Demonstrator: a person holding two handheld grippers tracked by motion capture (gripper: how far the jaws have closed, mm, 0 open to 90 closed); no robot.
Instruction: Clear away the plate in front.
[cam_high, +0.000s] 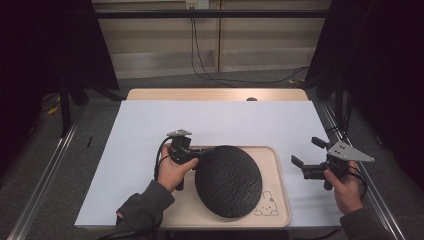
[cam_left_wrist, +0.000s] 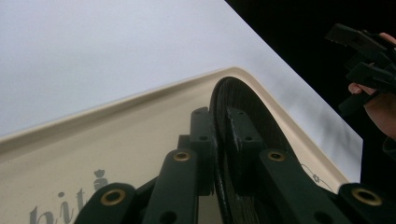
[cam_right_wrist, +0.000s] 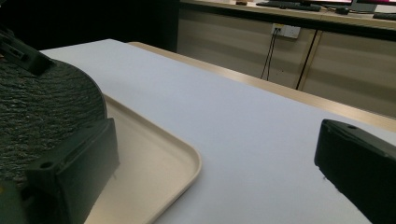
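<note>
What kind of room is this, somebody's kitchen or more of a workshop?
Probably a lab or test room set up for recording, not a kitchen. The table stands between dark curtains on a bare floor with loose cables, and a counter behind carries what look like a keyboard and monitor.

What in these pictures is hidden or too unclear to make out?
- Tray surface under the black plate: covered by the plate, high view.
- Grey lettering on the tray: cut off by the bottom edge and the left tool, left gripper view.
- Small dark object at the table's far edge: too small, high view.
</note>
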